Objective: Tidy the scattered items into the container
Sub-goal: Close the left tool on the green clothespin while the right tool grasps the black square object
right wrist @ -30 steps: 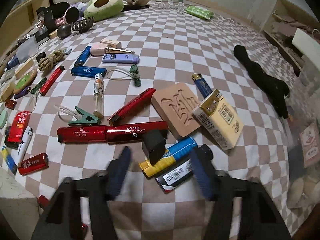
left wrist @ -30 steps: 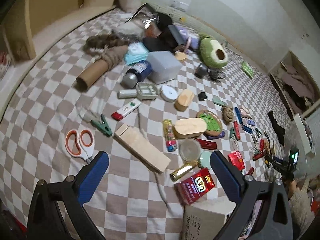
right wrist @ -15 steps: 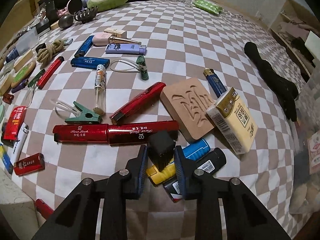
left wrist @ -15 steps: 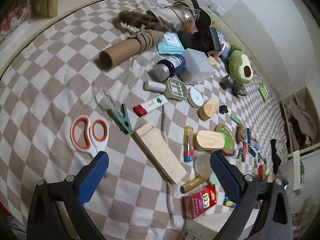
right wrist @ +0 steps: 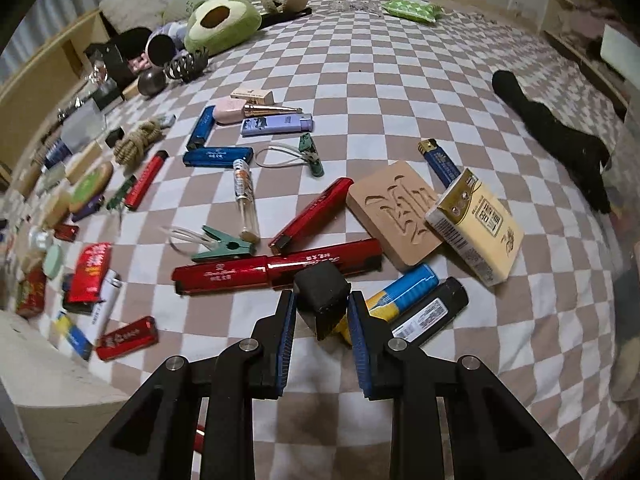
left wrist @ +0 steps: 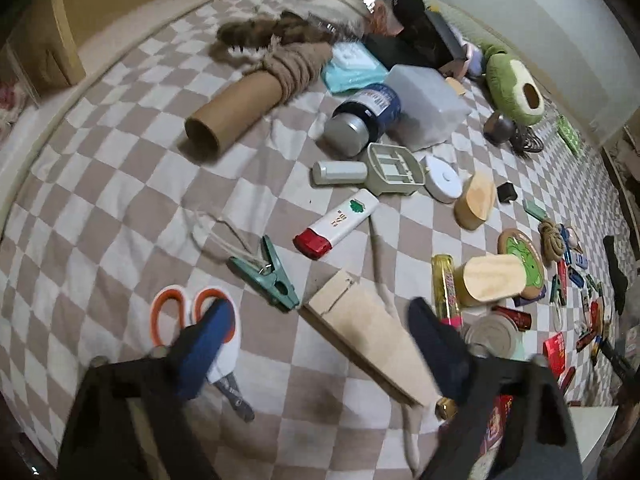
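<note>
a: scattered items cover the brown-and-white checked bedspread (right wrist: 400, 60) — where's the one being handled?

b: the small black cube-shaped block (right wrist: 323, 292) sits between the right gripper (right wrist: 322, 308) pads, which close narrowly on it, just in front of the long red pen case (right wrist: 276, 268).

a: and the left gripper (left wrist: 320, 332)?

b: its fingers spread wide, holding nothing, over the pale wooden wedge block (left wrist: 360, 332), beside the orange-handled scissors (left wrist: 192, 320).

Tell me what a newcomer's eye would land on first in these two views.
Probably the right tool, shut on a small black block just in front of the long red case on the checkered bedspread. Next, the avocado plush at the far edge, and the left tool, open above the wooden wedge beside the orange-handled scissors.
</note>
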`<state>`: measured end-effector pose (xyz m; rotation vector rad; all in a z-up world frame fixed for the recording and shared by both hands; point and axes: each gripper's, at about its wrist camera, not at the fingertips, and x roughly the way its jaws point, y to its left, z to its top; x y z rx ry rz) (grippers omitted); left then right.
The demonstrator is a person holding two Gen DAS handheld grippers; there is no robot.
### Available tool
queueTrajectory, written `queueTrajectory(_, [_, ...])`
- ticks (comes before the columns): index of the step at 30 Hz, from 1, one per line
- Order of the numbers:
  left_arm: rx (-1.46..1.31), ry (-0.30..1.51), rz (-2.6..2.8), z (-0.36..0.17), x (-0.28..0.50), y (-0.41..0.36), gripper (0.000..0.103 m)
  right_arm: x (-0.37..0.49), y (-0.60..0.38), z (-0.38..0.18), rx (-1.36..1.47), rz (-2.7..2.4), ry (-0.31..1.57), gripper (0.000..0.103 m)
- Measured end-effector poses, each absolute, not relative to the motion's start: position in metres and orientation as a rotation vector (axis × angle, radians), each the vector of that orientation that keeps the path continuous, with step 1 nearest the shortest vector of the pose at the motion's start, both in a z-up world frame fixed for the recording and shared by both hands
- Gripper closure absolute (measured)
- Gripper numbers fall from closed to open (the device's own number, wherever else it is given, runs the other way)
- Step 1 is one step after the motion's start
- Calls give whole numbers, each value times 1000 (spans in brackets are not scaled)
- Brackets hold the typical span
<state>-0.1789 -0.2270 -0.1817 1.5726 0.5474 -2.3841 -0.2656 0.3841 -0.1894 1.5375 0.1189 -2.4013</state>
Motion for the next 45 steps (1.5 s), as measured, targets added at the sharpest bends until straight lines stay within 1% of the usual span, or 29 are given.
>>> queueTrajectory(3, [1567,596,-2354,-187,-187,-237,20,-265,381,-186,1529,-2384,118,76])
queueTrajectory(5, [1579,617,-2341,-191,-191,-240,28,-264,377,-183,1519,-2377,127,76])
queueTrajectory(7, [1615,604,-2315,-197,-194,-240,42,-264,374,-181,1512,-2367,124,76])
queueTrajectory(8, [1626,585,-2297,-199,-195,-240,44,-263,371,-180,1509,-2362,126,76])
queueTrajectory(10, [1640,548,-2270,-204,-197,-240,45,-263,367,-179,1503,-2350,130,76])
queueTrajectory(14, [1634,563,-2254,-208,-199,-245,43,-261,358,-176,1486,-2328,137,76])
queueTrajectory(18, [1609,512,-2233,-210,-206,-249,44,-259,351,-172,1471,-2316,137,76])
queueTrajectory(19, [1616,492,-2221,-212,-208,-251,48,-258,350,-172,1468,-2315,135,76])
queueTrajectory(21, [1618,456,-2221,-215,-209,-252,52,-258,349,-170,1463,-2312,129,76])
queueTrajectory(23, [1622,388,-2226,-214,-209,-248,62,-258,349,-169,1460,-2310,131,76])
queueTrajectory(24, [1621,359,-2226,-214,-209,-248,70,-258,349,-169,1461,-2311,135,76])
queueTrajectory(25, [1619,347,-2228,-214,-209,-248,72,-258,350,-169,1464,-2312,139,76])
queueTrajectory(26, [1617,343,-2231,-213,-208,-249,74,-258,351,-170,1467,-2318,142,76])
queueTrajectory(31, [1612,349,-2250,-212,-205,-253,74,-262,369,-172,1499,-2376,115,76])
queueTrajectory(34, [1609,351,-2259,-212,-205,-255,74,-263,376,-178,1516,-2416,161,76])
queueTrajectory(35, [1607,356,-2260,-211,-203,-255,74,-263,378,-181,1520,-2423,172,69])
queueTrajectory(36, [1606,361,-2261,-210,-202,-254,74,-262,380,-184,1529,-2423,178,44])
queueTrajectory(37, [1604,367,-2264,-209,-200,-255,74,-262,381,-188,1539,-2421,175,29])
queueTrajectory(38, [1602,373,-2268,-208,-198,-256,74,-261,382,-190,1543,-2417,166,17])
queueTrajectory(44, [1584,388,-2310,-201,-194,-252,74,-258,375,-201,1579,-2377,187,18])
queueTrajectory(45, [1577,388,-2321,-198,-193,-251,74,-257,374,-203,1578,-2376,190,21])
